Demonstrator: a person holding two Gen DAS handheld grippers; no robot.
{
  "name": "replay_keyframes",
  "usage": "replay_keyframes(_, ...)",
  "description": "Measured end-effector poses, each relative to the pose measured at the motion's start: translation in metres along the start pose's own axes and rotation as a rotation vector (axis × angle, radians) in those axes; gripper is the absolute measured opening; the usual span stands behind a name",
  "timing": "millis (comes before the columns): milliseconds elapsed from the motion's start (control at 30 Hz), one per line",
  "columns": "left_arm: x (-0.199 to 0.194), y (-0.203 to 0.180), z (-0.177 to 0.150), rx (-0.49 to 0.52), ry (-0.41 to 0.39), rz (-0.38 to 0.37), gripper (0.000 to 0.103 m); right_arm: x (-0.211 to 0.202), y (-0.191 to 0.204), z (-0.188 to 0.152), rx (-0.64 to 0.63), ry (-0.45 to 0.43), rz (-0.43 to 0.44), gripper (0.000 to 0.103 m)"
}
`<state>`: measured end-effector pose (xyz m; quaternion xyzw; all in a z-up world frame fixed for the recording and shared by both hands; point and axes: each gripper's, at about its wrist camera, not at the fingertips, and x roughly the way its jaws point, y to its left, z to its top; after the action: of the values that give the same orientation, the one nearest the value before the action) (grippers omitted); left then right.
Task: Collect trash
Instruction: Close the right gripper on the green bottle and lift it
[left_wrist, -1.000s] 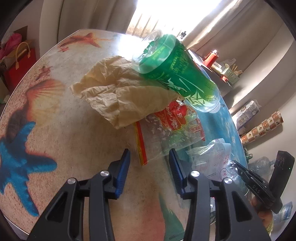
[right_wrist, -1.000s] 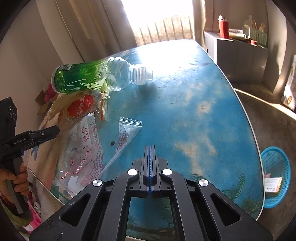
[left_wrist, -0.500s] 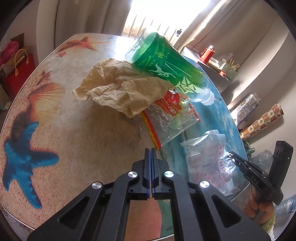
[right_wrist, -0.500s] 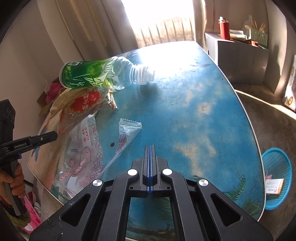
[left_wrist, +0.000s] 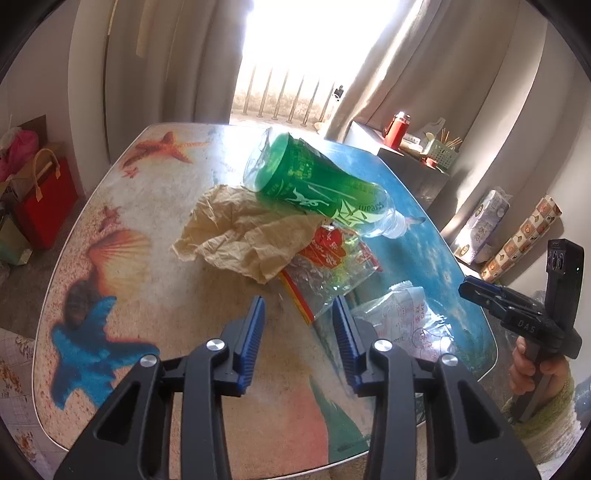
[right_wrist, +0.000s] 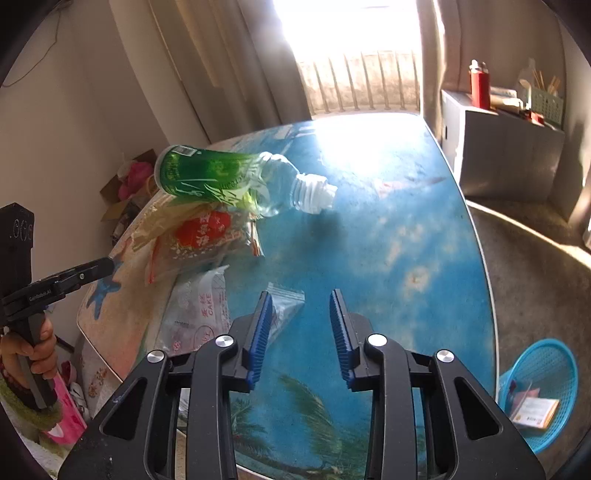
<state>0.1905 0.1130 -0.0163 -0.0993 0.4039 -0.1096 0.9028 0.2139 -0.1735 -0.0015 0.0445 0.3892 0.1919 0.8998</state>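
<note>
The left gripper (left_wrist: 298, 334) hovers with its blue-padded jaws apart, lined up on the clear crinkly snack bag with the red label (left_wrist: 328, 269), which lies on the beach-print table (left_wrist: 110, 258) under a crumpled brown paper sheet (left_wrist: 243, 232). The right gripper (right_wrist: 300, 325) is spread too, empty. That bag looks feather-light, limp and slippery; pinching its near sealed edge seems safest.

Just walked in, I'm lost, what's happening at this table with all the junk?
A person holds a gripper in each hand, both open and empty. The left gripper faces a pile: green bottle, crumpled brown paper, red snack bag. The right gripper hovers by a small clear wrapper. A blue basket waits on the floor.
</note>
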Motion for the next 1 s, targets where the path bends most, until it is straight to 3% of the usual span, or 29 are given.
replay_keyframes(33,-0.002,0.000,0.004,0.005,-0.014,0.002,0.044,-0.002,0.004,0.011,-0.040,-0.013,0.018,0.058)
replay_keyframes(133,-0.005,0.002,0.011,0.018,-0.039,0.008,0.048,0.002,0.013,0.047,-0.147,-0.046,0.116,0.074)
replay_keyframes(333,-0.005,0.004,0.013,0.024,-0.043,0.019,0.050,0.055,0.045,0.105,-0.434,0.044,0.247,0.090)
replay_keyframes(500,-0.007,0.010,0.015,0.037,-0.052,0.054,0.056,0.113,0.069,0.131,-0.621,0.196,0.312,0.090)
replay_keyframes(700,-0.009,0.023,0.018,0.020,-0.060,0.079,0.058,0.164,0.076,0.143,-0.692,0.341,0.358,0.089)
replay_keyframes(767,-0.008,0.026,0.018,0.021,-0.059,0.082,0.058,0.173,0.076,0.142,-0.698,0.365,0.359,0.086)
replay_keyframes(900,-0.004,0.031,0.020,0.012,-0.055,0.080,0.058,0.183,0.076,0.135,-0.697,0.397,0.359,0.065)
replay_keyframes(1000,-0.002,0.030,0.021,0.013,-0.055,0.069,0.058,0.182,0.076,0.130,-0.700,0.380,0.342,0.061)
